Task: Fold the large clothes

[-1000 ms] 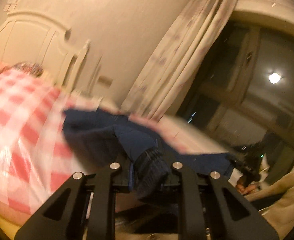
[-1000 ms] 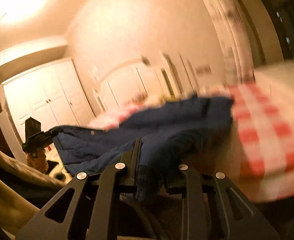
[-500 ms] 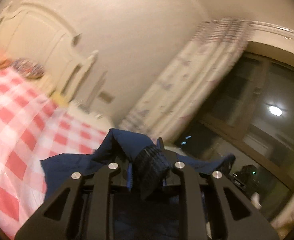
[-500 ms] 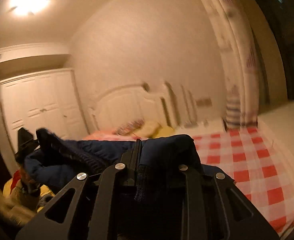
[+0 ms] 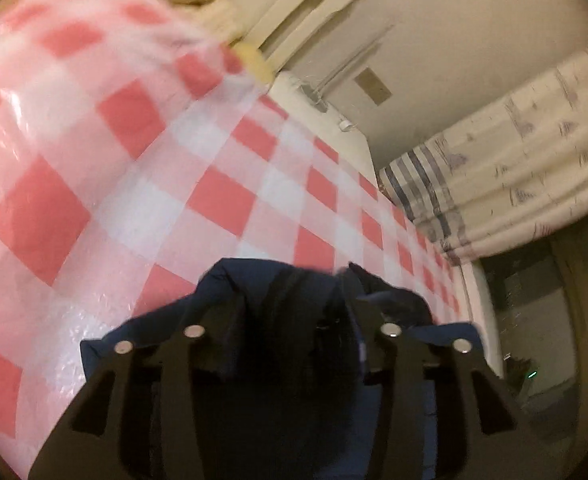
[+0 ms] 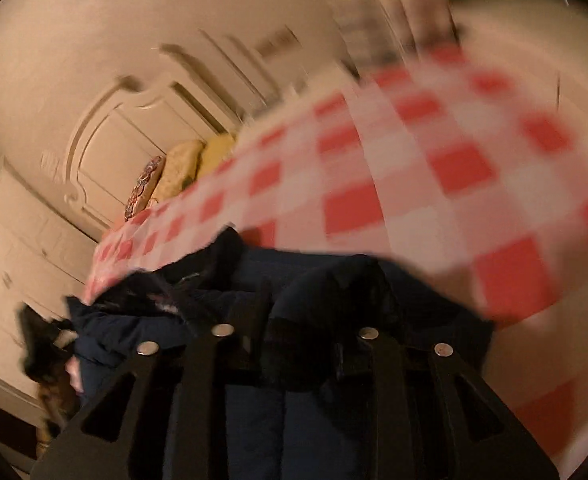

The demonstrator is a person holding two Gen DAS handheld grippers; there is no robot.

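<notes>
A navy blue padded jacket (image 5: 165, 320) lies bunched on the red-and-white checked bed cover (image 5: 173, 160), low in both wrist views. My left gripper (image 5: 298, 304) points down at the bed. Its jaws are opening and stand well apart, with the jacket's dark ribbed cuff (image 5: 294, 340) loose between them. My right gripper (image 6: 318, 300) is still pinched on another dark cuff (image 6: 326, 292) of the jacket (image 6: 141, 336); its jaws are just starting to open. The folds of cloth hide both sets of fingertips.
The checked cover (image 6: 434, 168) runs back to a cream headboard (image 6: 125, 128) with pillows (image 6: 181, 168). A patterned curtain (image 5: 514, 152) and a dark window (image 5: 554, 320) flank the bed's far side. A dark shape with a hand (image 6: 45, 344) shows at the left edge.
Both grippers swung forward and tipped down over the bed, carrying the jacket with them. The left jaws have spread wide around the cuff; the right jaws have barely widened.
</notes>
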